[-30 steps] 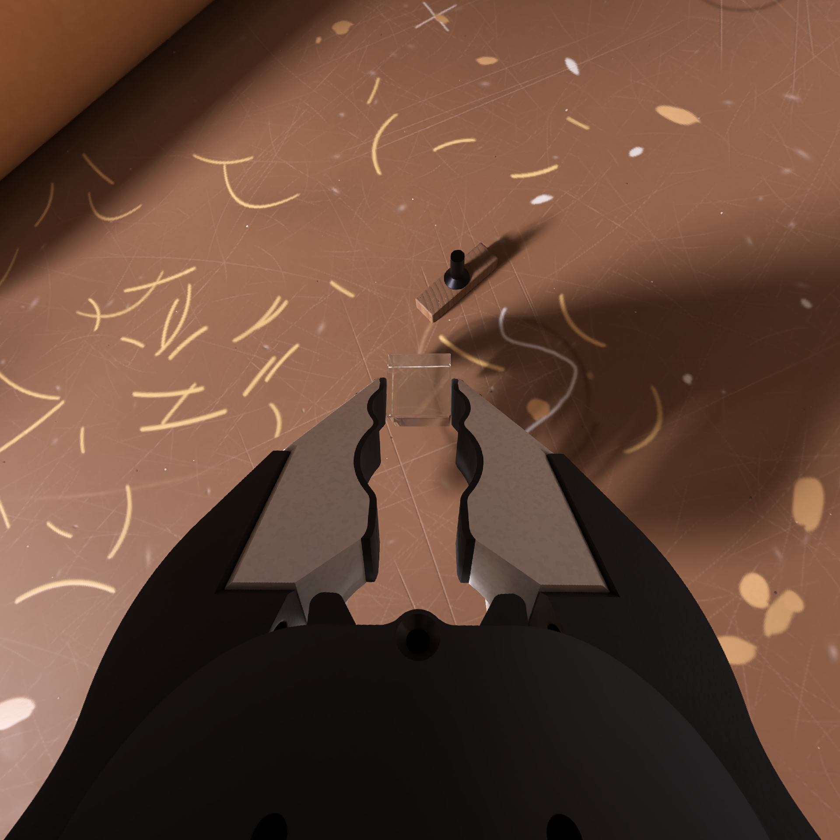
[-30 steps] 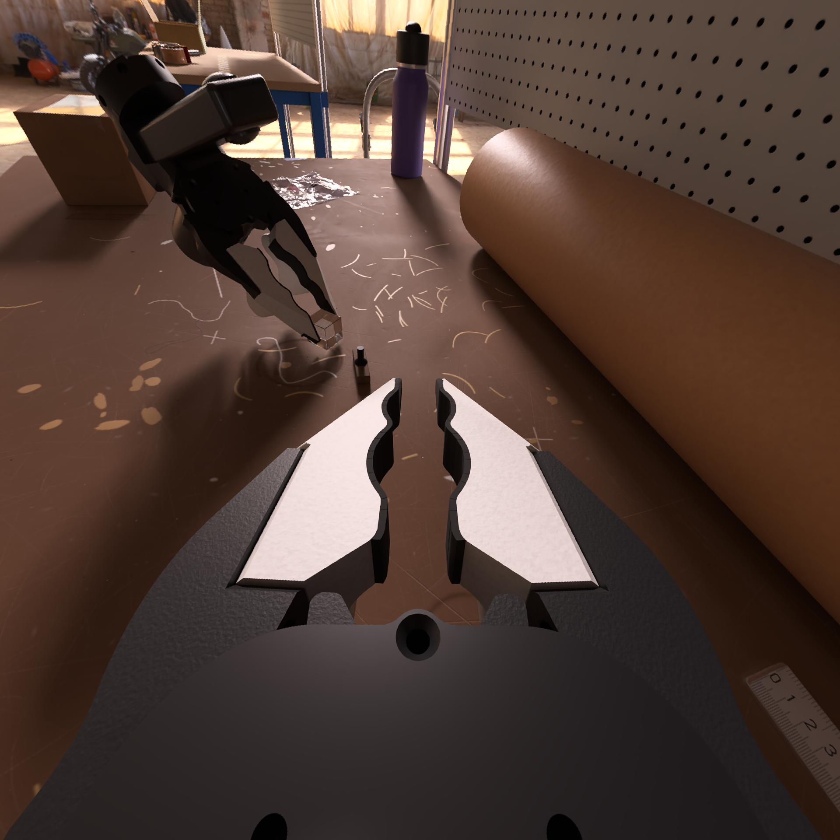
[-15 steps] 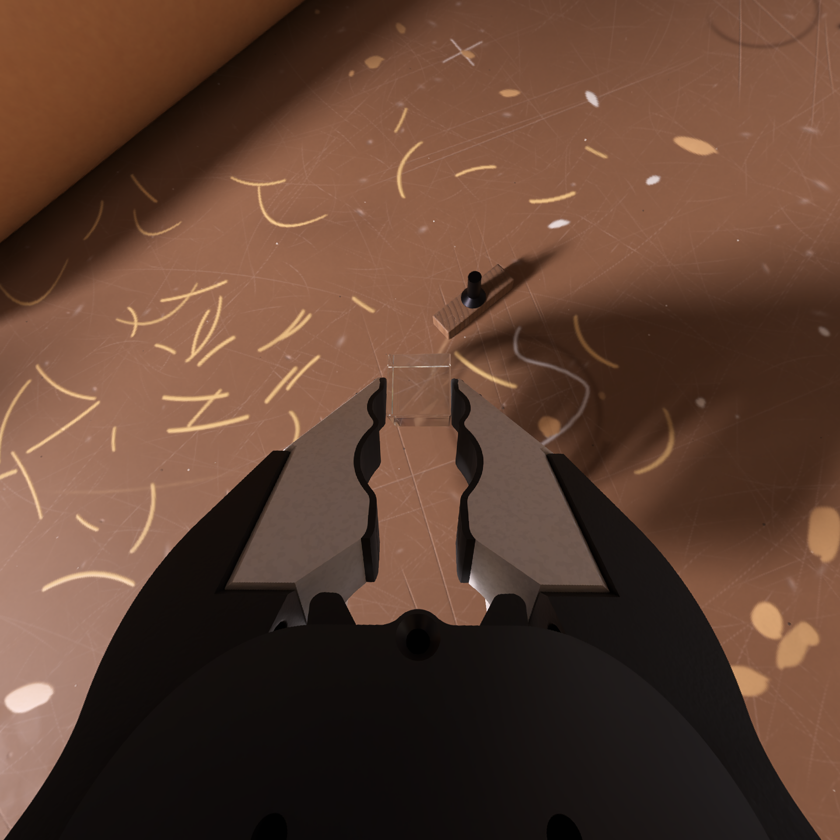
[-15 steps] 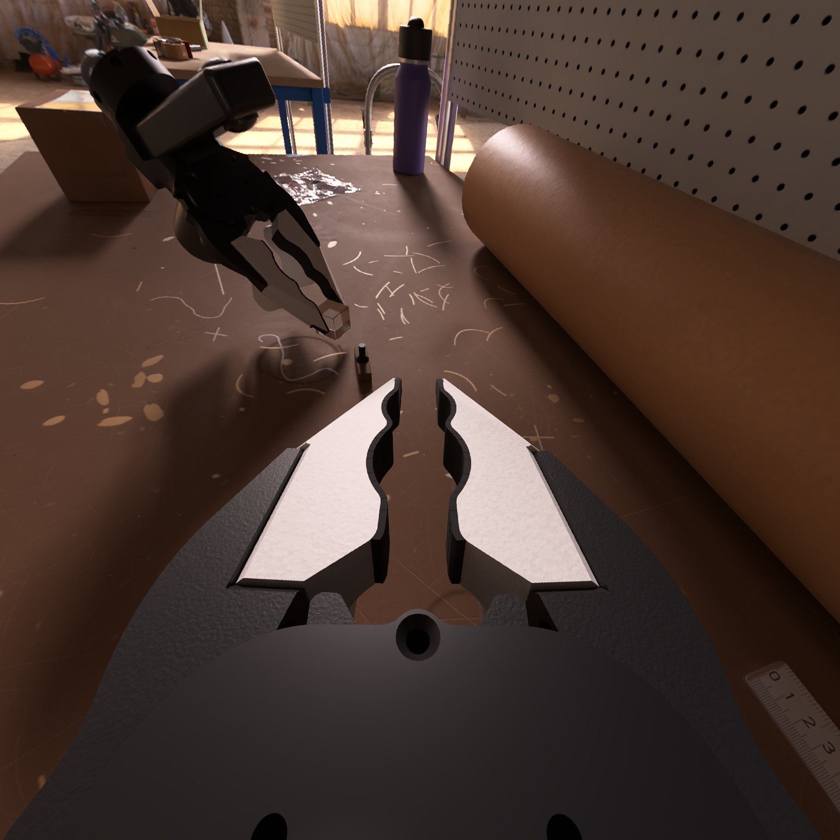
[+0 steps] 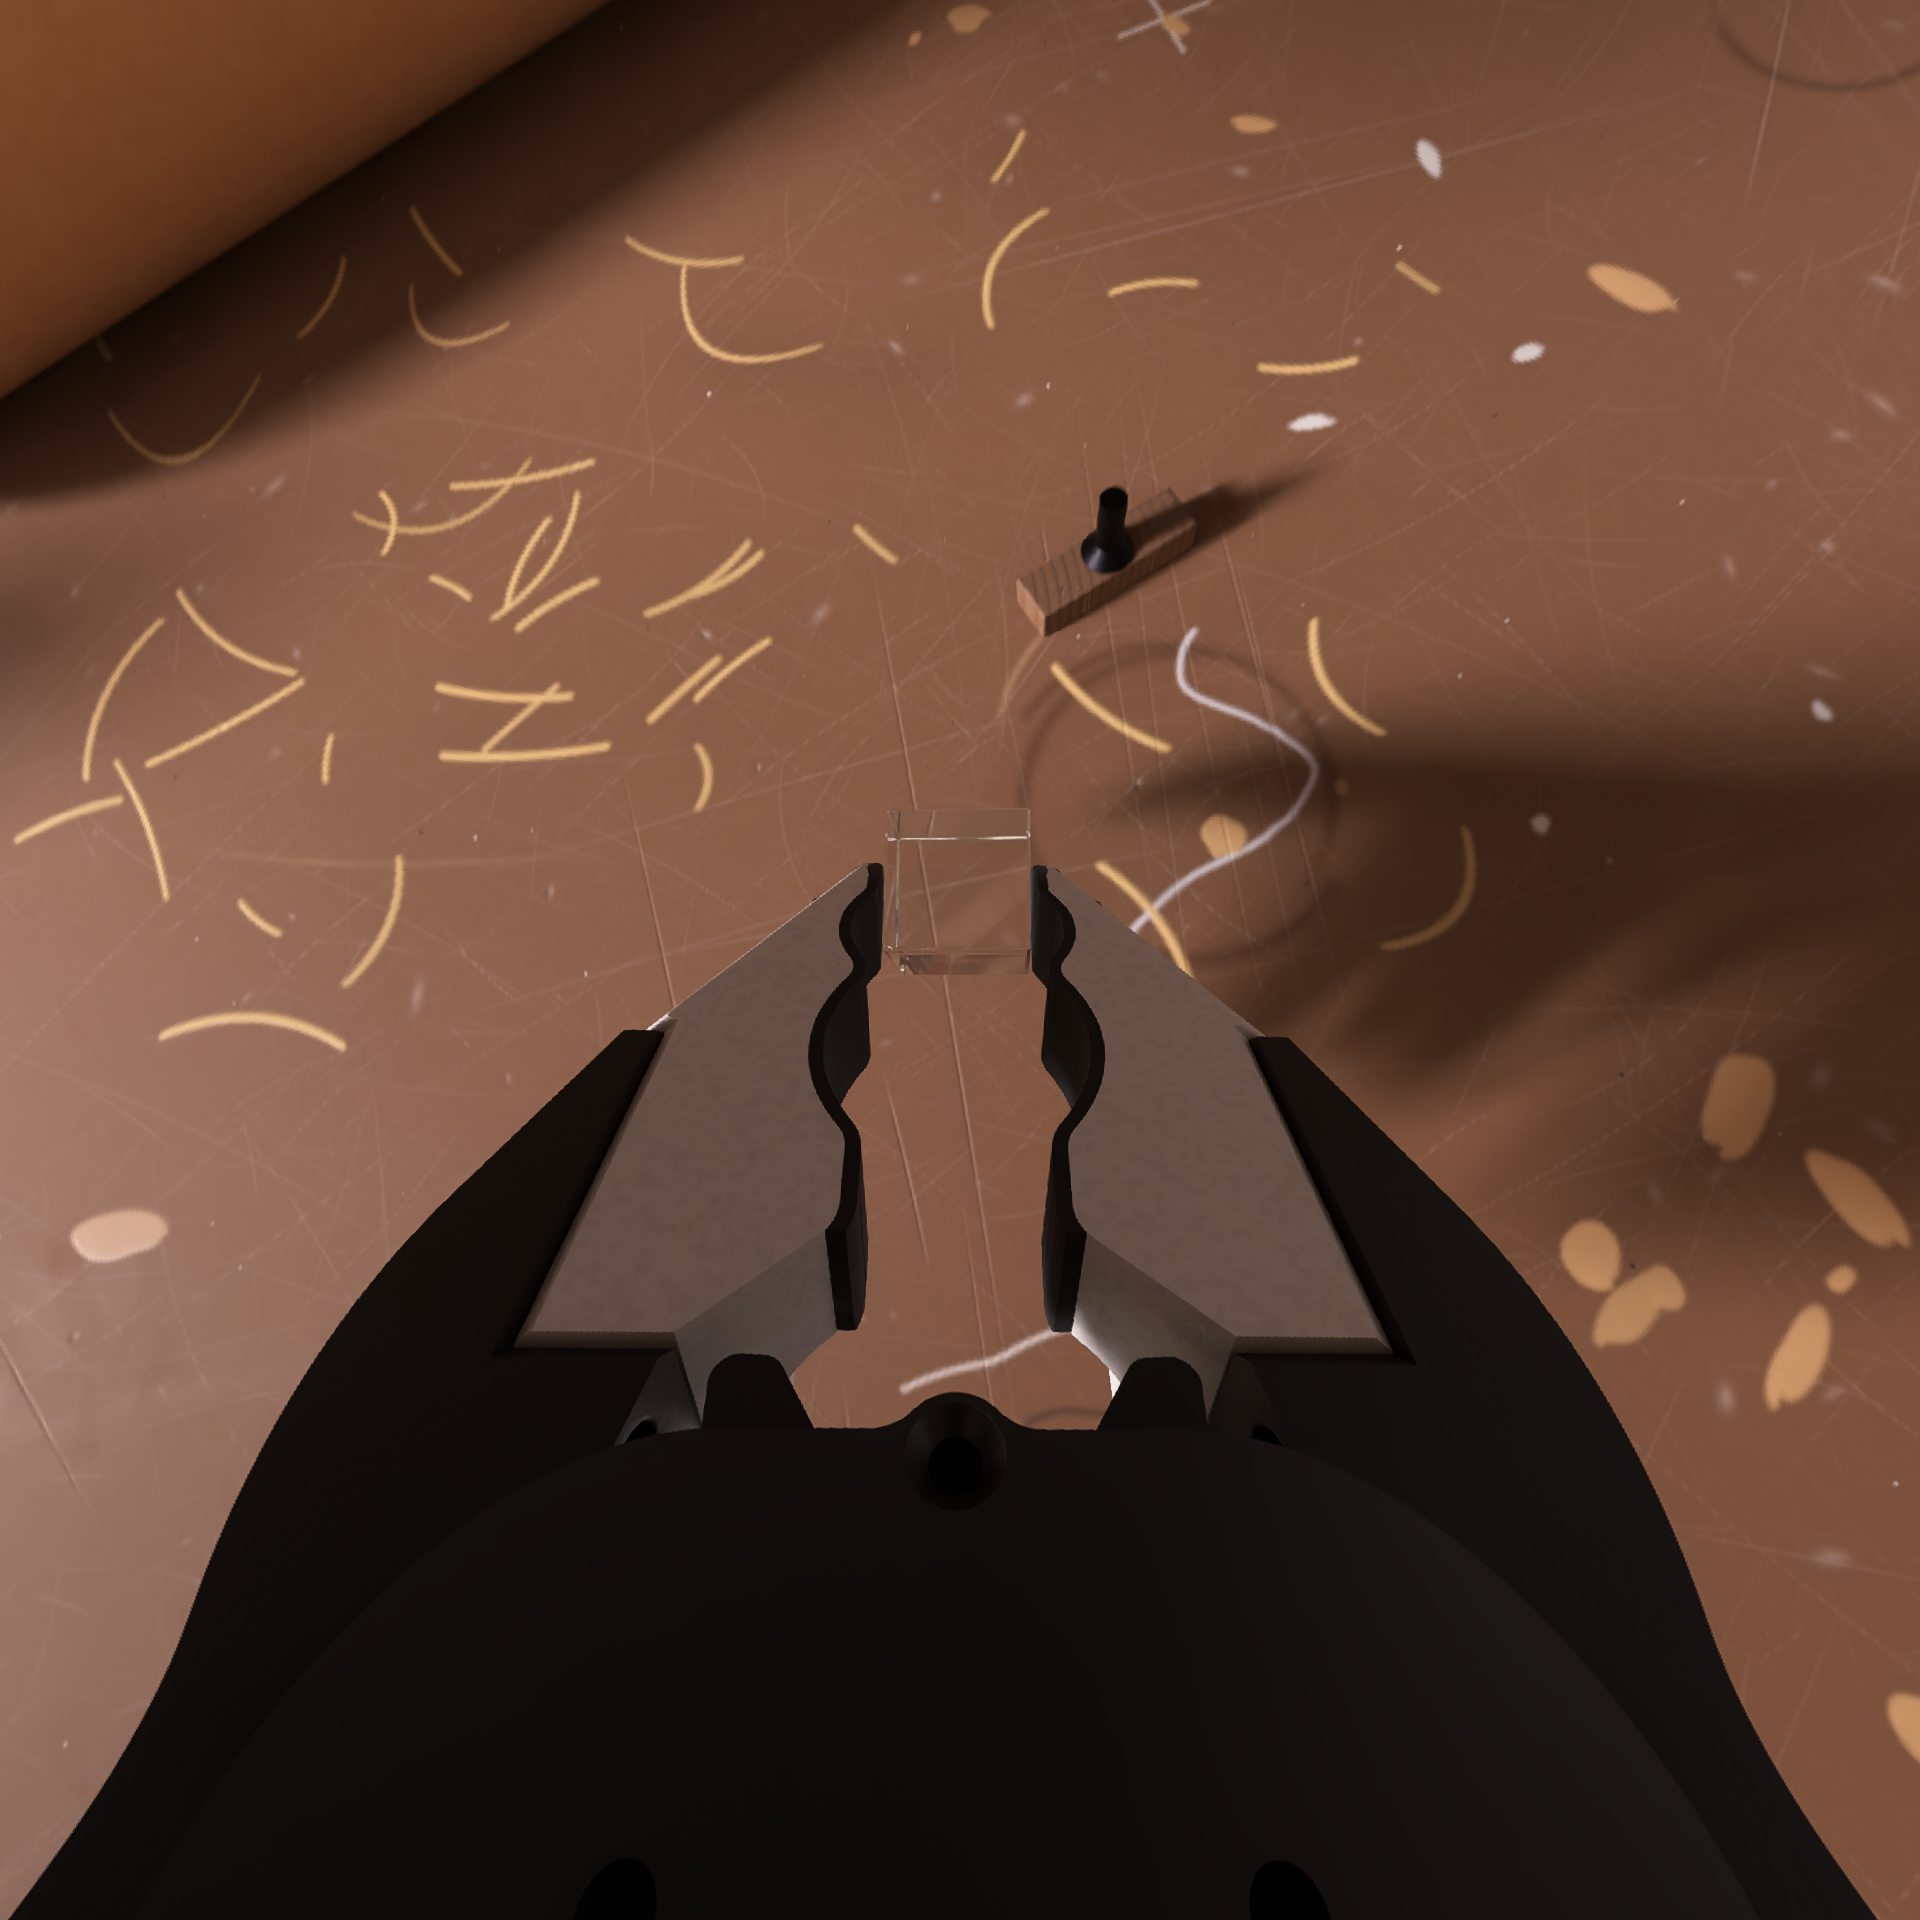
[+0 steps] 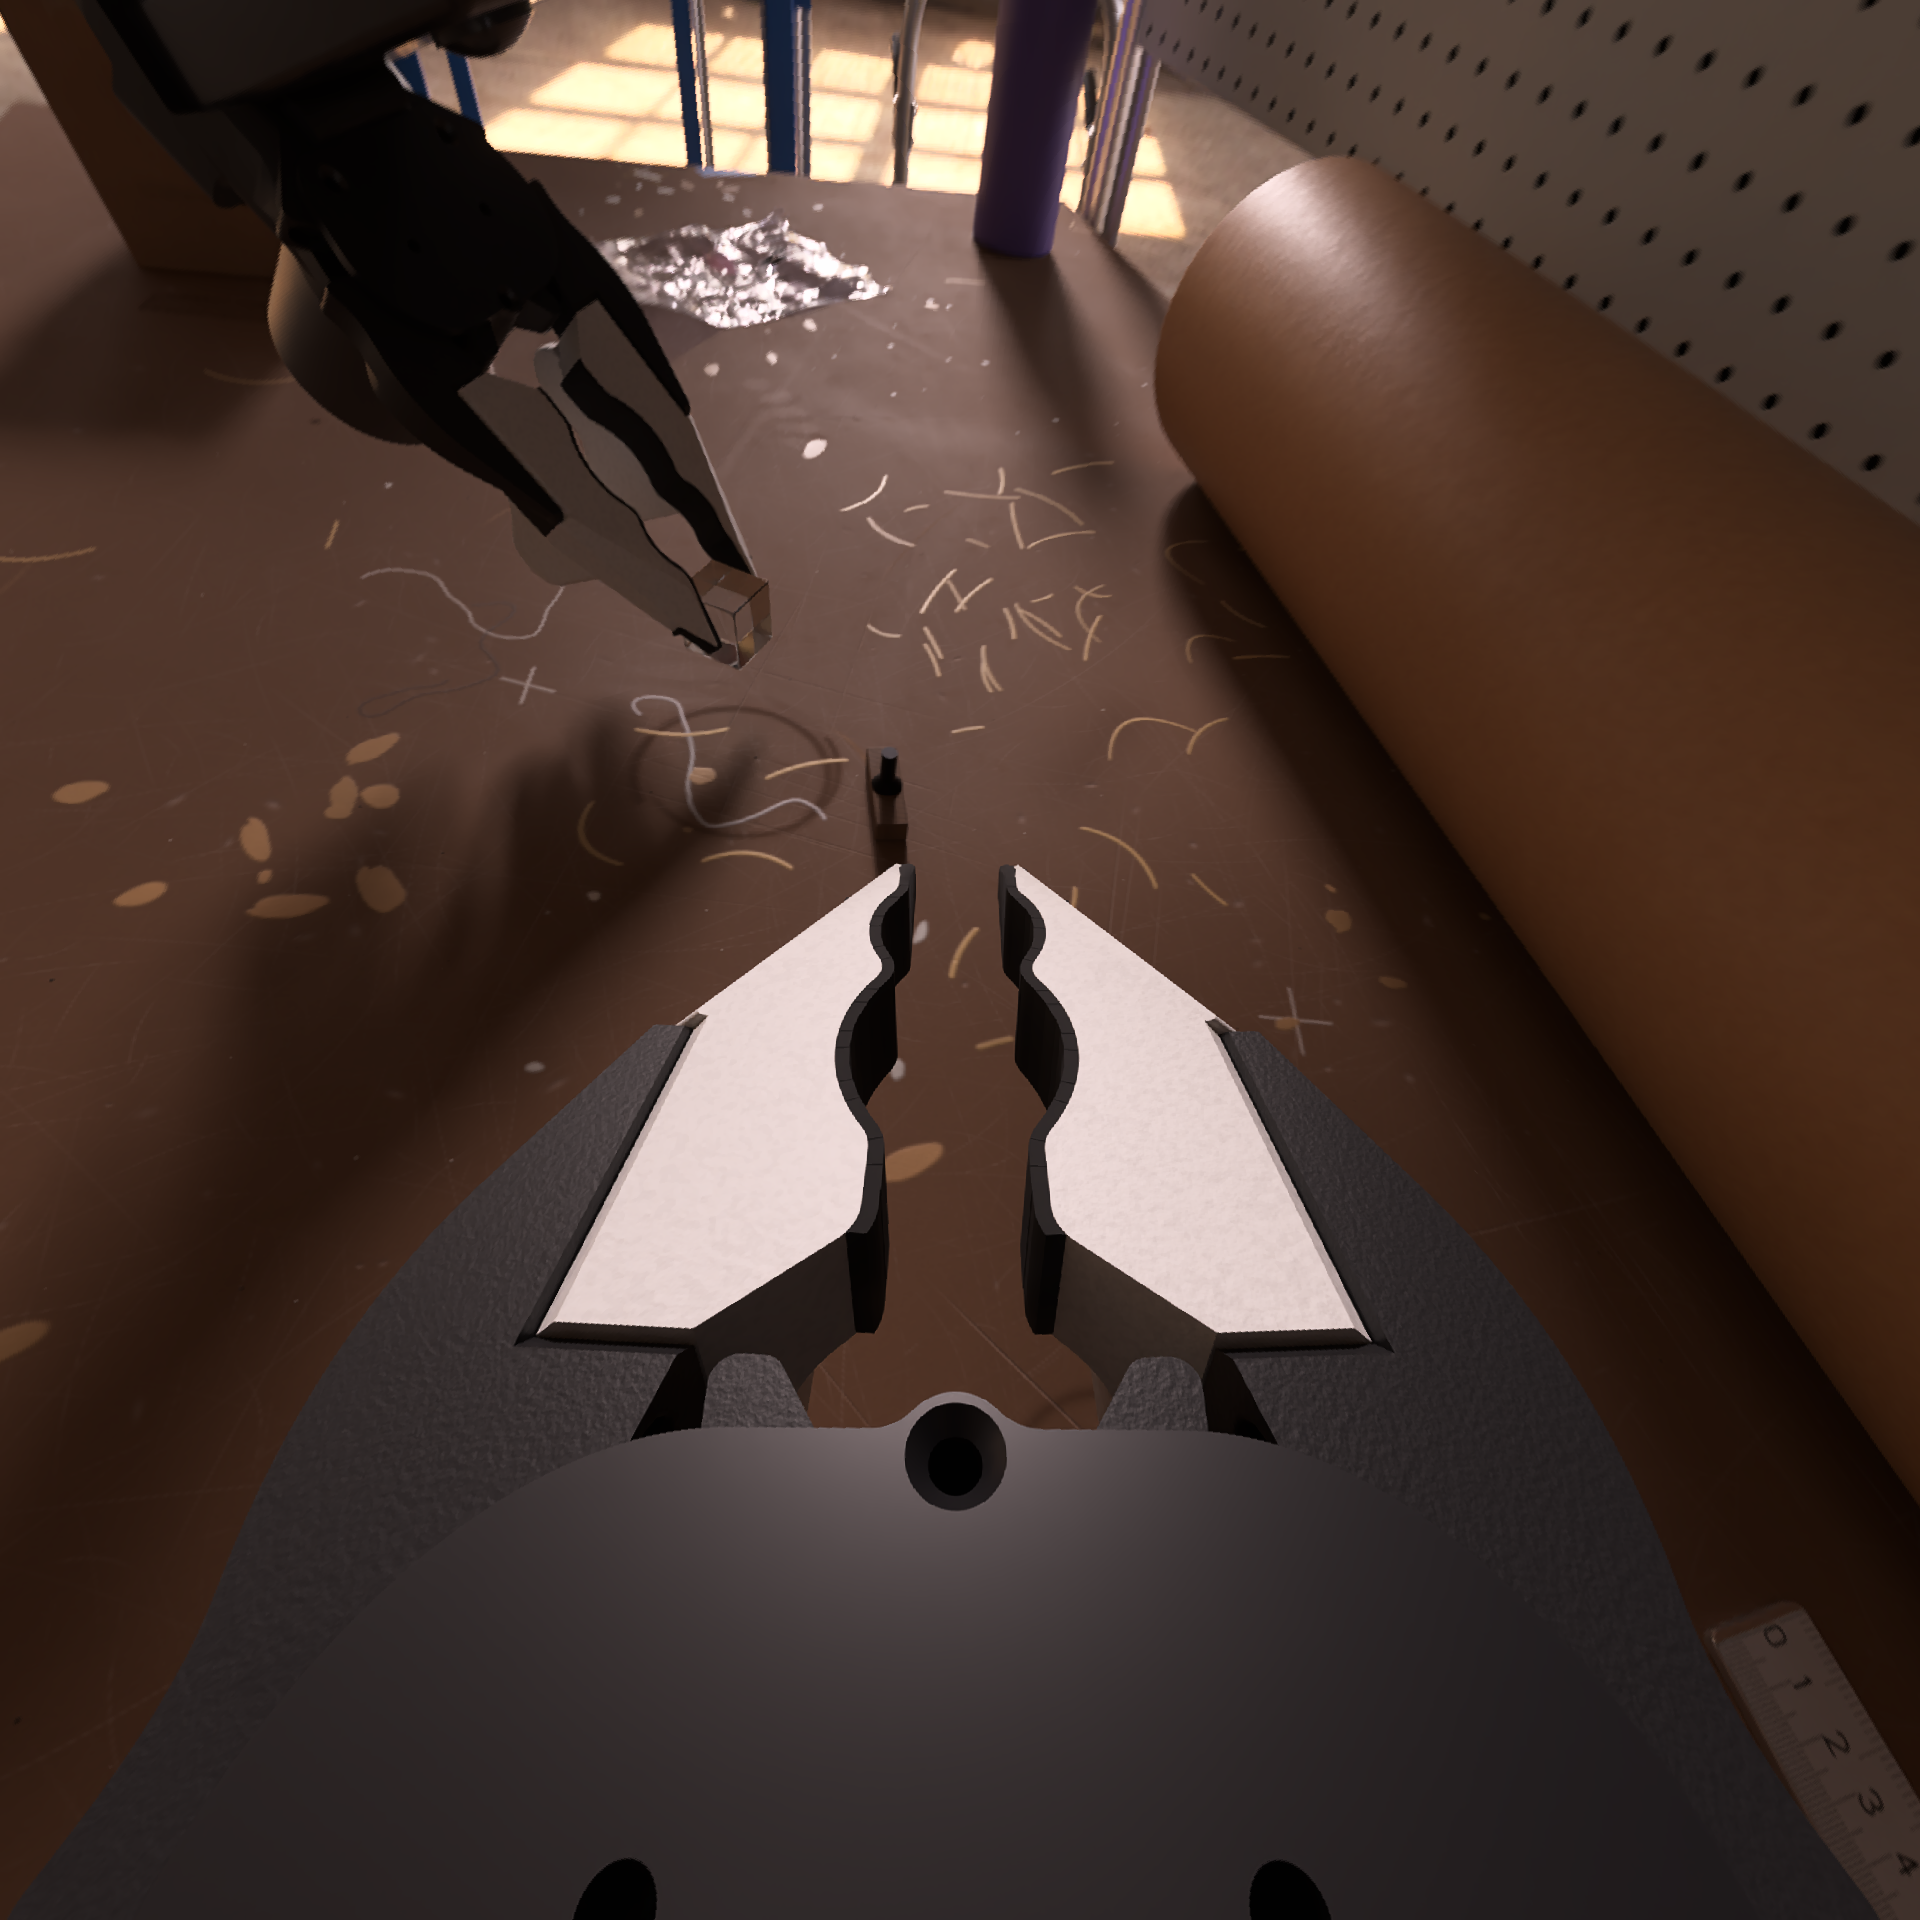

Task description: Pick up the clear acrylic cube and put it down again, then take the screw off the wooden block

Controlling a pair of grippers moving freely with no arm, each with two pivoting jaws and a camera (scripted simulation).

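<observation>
- Clear acrylic cube (image 5: 957,891) pinched at the very tips of the left gripper (image 5: 957,914), fingers closed onto its side faces; from the right wrist view the cube (image 6: 744,619) hangs clear of the table (image 6: 260,1091), well above its mid area.
- Wooden block (image 5: 1105,574) flat on the table, roughly mid-surface, just ahead & right of the held cube. Screw (image 5: 1105,532) stands upright on it, head down, shank up — not yet off.
- Right gripper (image 6: 956,883) low over the table, jaws slightly apart, narrow gap, nothing between them. Block (image 6: 889,805) w/ screw (image 6: 886,771) sits just past its left fingertip, no contact.
- Big brown paper roll (image 6: 1558,675) lies along the table's right edge, below a pegboard (image 6: 1662,156).
- Far edge: purple bottle (image 6: 1029,125), crumpled foil (image 6: 738,265) near it; cardboard box (image 6: 135,187) at far-left corner.
- Surface littered w/ pale shavings (image 5: 520,717), white thread (image 5: 1247,790) curling near the block.
- Ruler (image 6: 1829,1756) at near-right corner.
</observation>
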